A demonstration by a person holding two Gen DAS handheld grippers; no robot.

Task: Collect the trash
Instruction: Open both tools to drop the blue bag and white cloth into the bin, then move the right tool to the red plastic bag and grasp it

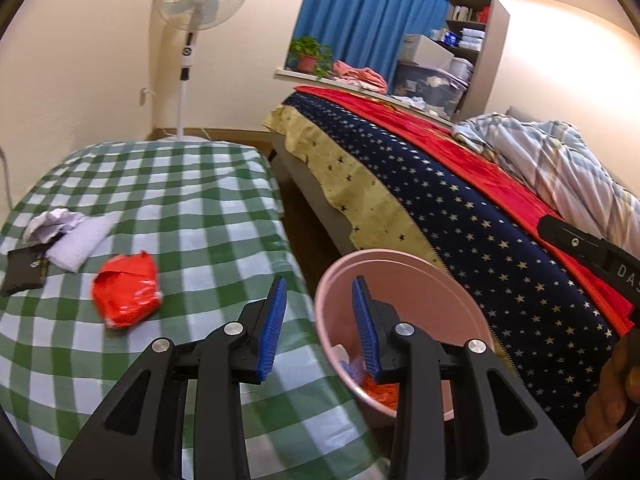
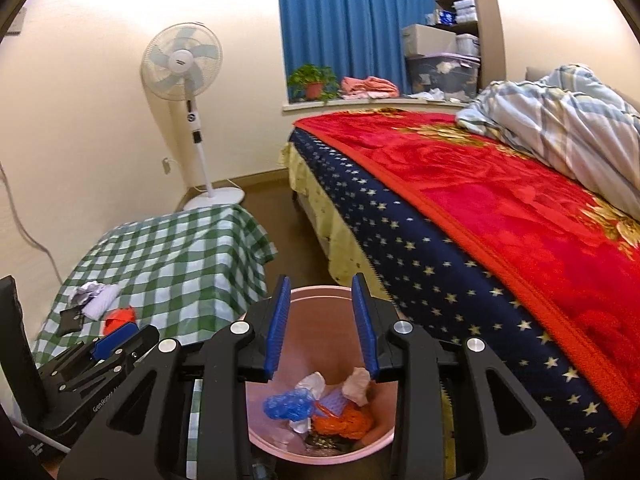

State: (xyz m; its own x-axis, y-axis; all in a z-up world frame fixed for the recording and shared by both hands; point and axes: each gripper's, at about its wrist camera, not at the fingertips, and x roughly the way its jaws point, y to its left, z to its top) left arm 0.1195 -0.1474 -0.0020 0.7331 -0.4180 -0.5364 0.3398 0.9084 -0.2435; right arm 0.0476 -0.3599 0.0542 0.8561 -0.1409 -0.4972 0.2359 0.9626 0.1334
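1. Left wrist view: your left claw [image 1: 319,322] stands open with nothing between its blue pads; one pad [image 1: 272,330] sits over the edge of the green-checked tabletop [image 1: 180,200], the other over the mouth of the pink bin [image 1: 404,280].
2. On the tabletop, a crumpled red wrapper [image 1: 126,294] lies nearest the claw, apart from it.
3. Farther left lie a white cloth-like piece [image 1: 82,240], a crumpled grey-white paper [image 1: 52,222] and a flat black packet [image 1: 24,270], bunched together and touching.
4. The pink bin stands on the floor between the tabletop and the bed [image 1: 460,184]; orange and white scraps show in its bottom.
5. Part of your right claw's black body [image 1: 588,248] shows at the right edge.
6. Right wrist view: your right claw [image 2: 323,326] hangs directly over the pink bin [image 2: 280,452], fingers spread, gripping nothing.
7. Inside the bin lie a blue plastic scrap [image 2: 288,402], an orange net-like wad [image 2: 348,422], and a pale crumpled tissue [image 2: 358,386], piled against one another.
8. The left claw [image 2: 114,338] sits low at left, near the red wrapper [image 2: 118,316] on the tabletop [image 2: 180,248].
9. A standing fan [image 2: 182,62] rises beyond the tabletop.
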